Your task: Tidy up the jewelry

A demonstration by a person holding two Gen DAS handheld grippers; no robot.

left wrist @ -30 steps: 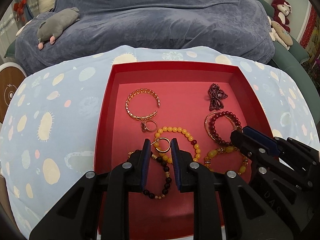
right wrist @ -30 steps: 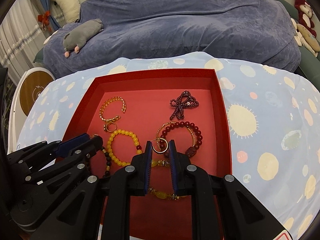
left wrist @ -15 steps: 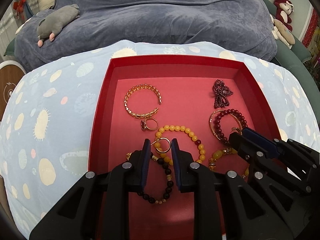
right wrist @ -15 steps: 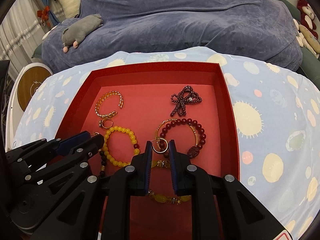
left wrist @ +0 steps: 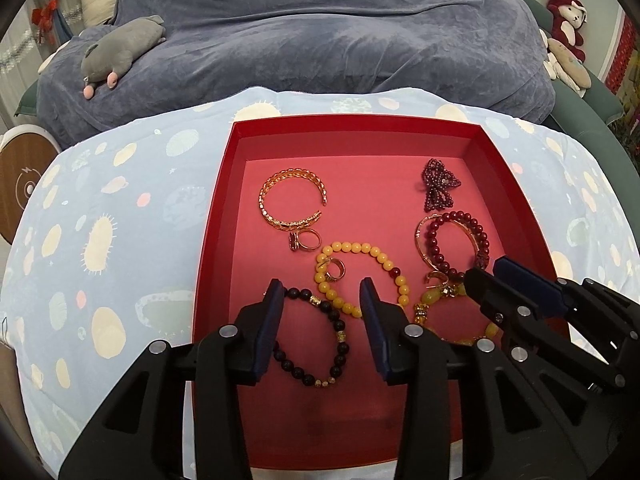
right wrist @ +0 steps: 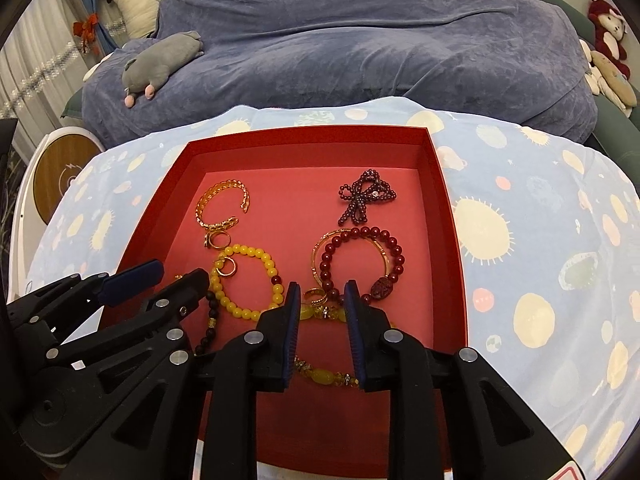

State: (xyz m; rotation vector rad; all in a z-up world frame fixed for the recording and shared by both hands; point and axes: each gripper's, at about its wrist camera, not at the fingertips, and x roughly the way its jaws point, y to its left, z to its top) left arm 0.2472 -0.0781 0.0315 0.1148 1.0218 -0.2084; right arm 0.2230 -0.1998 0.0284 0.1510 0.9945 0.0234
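Note:
A red tray (left wrist: pixel 212 224) (right wrist: pixel 452 232) holds the jewelry. My left gripper (left wrist: pixel 320 292) is open over its near part. A gold ring (left wrist: pixel 334 270) (right wrist: pixel 227 267) lies free inside the yellow bead bracelet (left wrist: pixel 384 262) (right wrist: pixel 269 270), just beyond the fingertips. A black bead bracelet (left wrist: pixel 338 334) lies between the left fingers. My right gripper (right wrist: pixel 320 292) is open, with a second gold ring (right wrist: pixel 316 297) (left wrist: pixel 437 278) lying between its tips on the yellow stone bracelet (right wrist: pixel 320 376). A dark red bead bracelet (right wrist: pixel 362 260) (left wrist: pixel 456 240) lies beyond it.
A gold cuff (left wrist: pixel 292 200) (right wrist: pixel 220 208), a stone ring (left wrist: pixel 306 240) and a beaded bow (left wrist: pixel 438 186) (right wrist: pixel 366 196) lie farther back in the tray. The tray sits on a blue patterned cloth (left wrist: pixel 120 240). A blue sofa (left wrist: pixel 320 40) with plush toys is behind.
Both grippers have opened. The gold ring that each held now lies in the tray, the left one inside the yellow bead bracelet, the right one on the yellow stone bracelet.

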